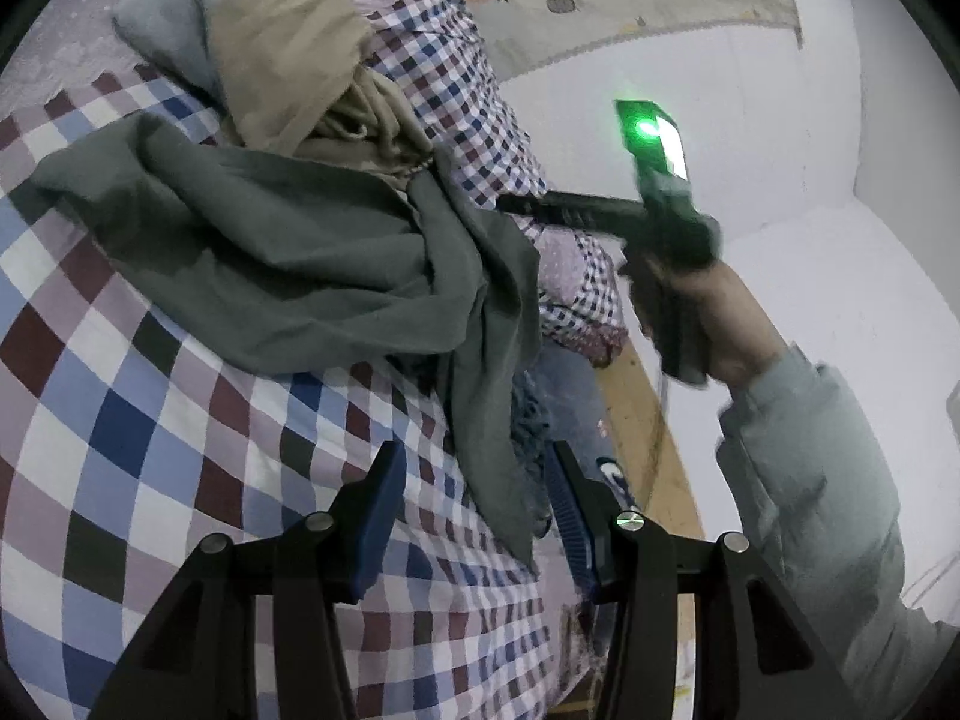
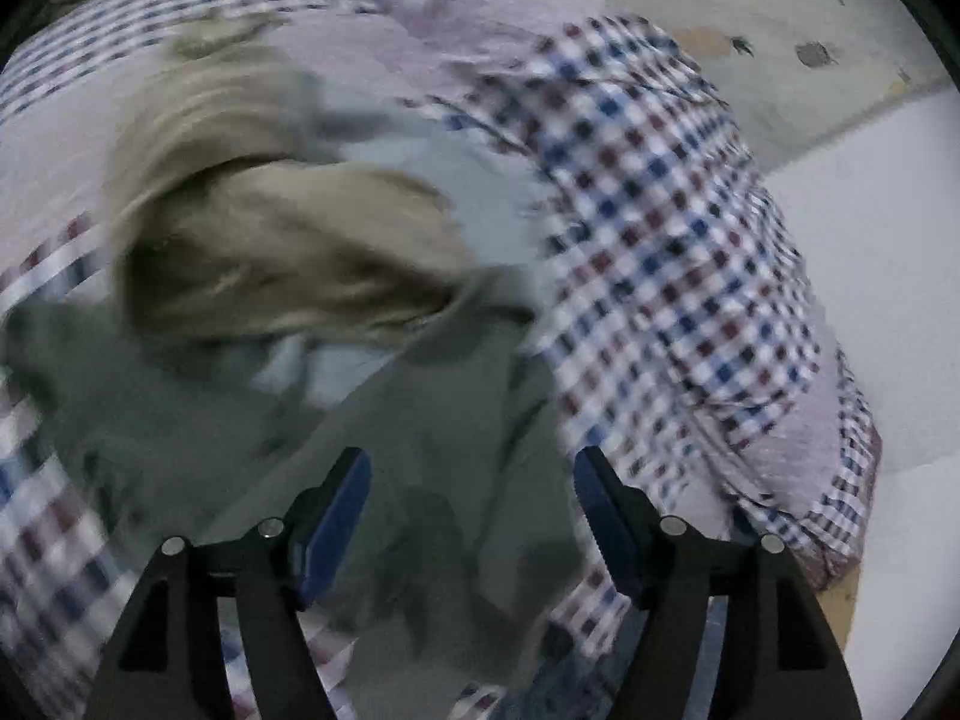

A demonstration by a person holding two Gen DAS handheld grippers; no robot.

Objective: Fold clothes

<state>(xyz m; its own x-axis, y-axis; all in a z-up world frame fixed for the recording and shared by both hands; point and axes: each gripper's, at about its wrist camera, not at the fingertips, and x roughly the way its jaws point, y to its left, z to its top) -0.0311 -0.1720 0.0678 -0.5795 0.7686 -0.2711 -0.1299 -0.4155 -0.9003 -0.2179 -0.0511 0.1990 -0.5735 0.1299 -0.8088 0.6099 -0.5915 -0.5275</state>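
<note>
I see the grey garment (image 1: pixel 288 252) lying crumpled on the checked bedcover (image 1: pixel 120 420), one end trailing down over the bed edge between my left gripper's (image 1: pixel 474 516) fingers, which stand apart and hold nothing. A tan garment (image 1: pixel 294 60) sits heaped just behind it, touching, with a pale blue piece (image 1: pixel 162 12) beneath. A bunched checked quilt (image 1: pixel 456 90) rises beside the pile, between it and the white wall (image 1: pixel 750 138). My right gripper (image 2: pixel 474 522) hovers over the grey cloth, fingers apart, nothing clamped; that view is blurred. The person's hand (image 1: pixel 726 324) and pale sleeve (image 1: pixel 828 498) show at right.
</note>
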